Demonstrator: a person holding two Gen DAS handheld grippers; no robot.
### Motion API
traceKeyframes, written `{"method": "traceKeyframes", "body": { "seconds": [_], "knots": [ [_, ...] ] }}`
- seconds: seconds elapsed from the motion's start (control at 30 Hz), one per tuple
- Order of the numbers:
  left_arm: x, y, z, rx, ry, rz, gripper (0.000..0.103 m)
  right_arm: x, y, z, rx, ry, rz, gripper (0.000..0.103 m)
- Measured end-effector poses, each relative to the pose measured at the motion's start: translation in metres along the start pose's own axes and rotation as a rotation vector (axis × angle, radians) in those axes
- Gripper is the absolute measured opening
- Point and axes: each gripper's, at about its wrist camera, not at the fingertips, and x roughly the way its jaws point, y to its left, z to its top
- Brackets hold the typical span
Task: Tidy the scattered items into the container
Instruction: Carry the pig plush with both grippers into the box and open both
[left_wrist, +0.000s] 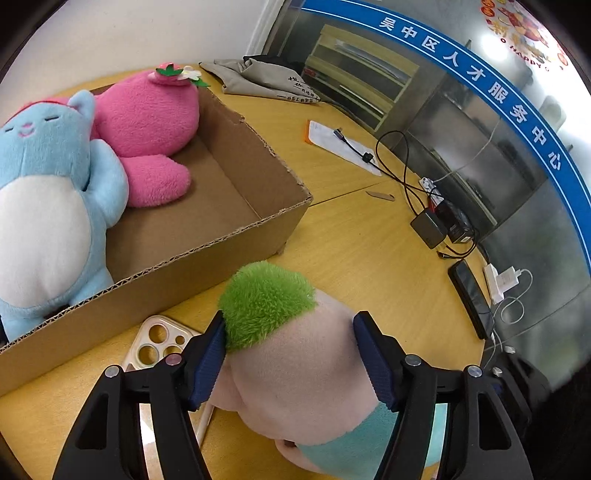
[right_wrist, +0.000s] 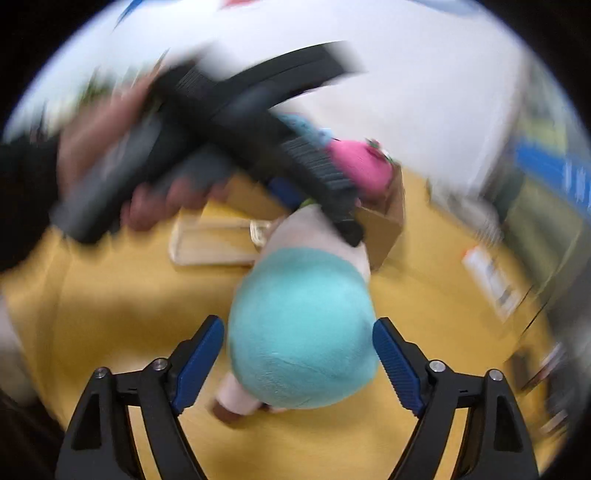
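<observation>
A plush doll (left_wrist: 295, 362) with green hair, a pale pink head and a teal body lies on the yellow table, just outside the cardboard box (left_wrist: 258, 229). My left gripper (left_wrist: 289, 319) is shut on its head, one pad in the green hair and the other on the pink cheek. In the blurred right wrist view, my right gripper (right_wrist: 295, 325) straddles the doll's teal body (right_wrist: 299, 332) with its pads just off the fabric. A hand holds the left gripper (right_wrist: 258, 129) above the doll there. A blue cat plush (left_wrist: 44, 192) and a pink plush (left_wrist: 147, 122) lie inside the box.
A clear phone case (left_wrist: 159, 339) lies on the table beside the doll, against the box's near wall. To the right are cables, a charger block (left_wrist: 428, 225), a dark phone (left_wrist: 471, 295) and a paper (left_wrist: 340, 144). A grey cloth bag (left_wrist: 266, 77) lies behind the box.
</observation>
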Motion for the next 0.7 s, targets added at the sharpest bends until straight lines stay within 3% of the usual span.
{"method": "traceKeyframes", "body": {
  "seconds": [0.1,0.13,0.23,0.33,0.47,0.57,0.7],
  "knots": [
    [-0.002,-0.004,-0.001,0.013,-0.001,-0.005,0.068,0.021,-0.031,-0.002,0.202,0.103,0.07,0.085],
    [-0.003,-0.004,-0.001,0.02,-0.003,-0.01,0.067,0.031,-0.038,-0.01,0.259,0.148,0.135,0.085],
    [-0.01,-0.007,-0.001,0.034,-0.017,-0.005,0.062,0.039,-0.037,-0.018,0.279,0.163,0.178,0.076],
    [-0.018,-0.007,0.002,0.033,-0.037,-0.01,0.058,0.031,-0.035,-0.016,0.273,0.135,0.177,0.067],
    [-0.048,-0.017,0.018,0.068,-0.116,-0.03,0.057,0.012,-0.022,-0.002,0.211,0.06,0.116,0.064],
    [-0.081,-0.027,0.048,0.129,-0.21,-0.035,0.057,-0.004,-0.02,0.025,0.172,-0.028,0.09,0.064],
    [-0.11,-0.027,0.105,0.206,-0.315,0.012,0.057,-0.002,-0.033,0.079,0.122,-0.136,0.051,0.064]
  ]
}}
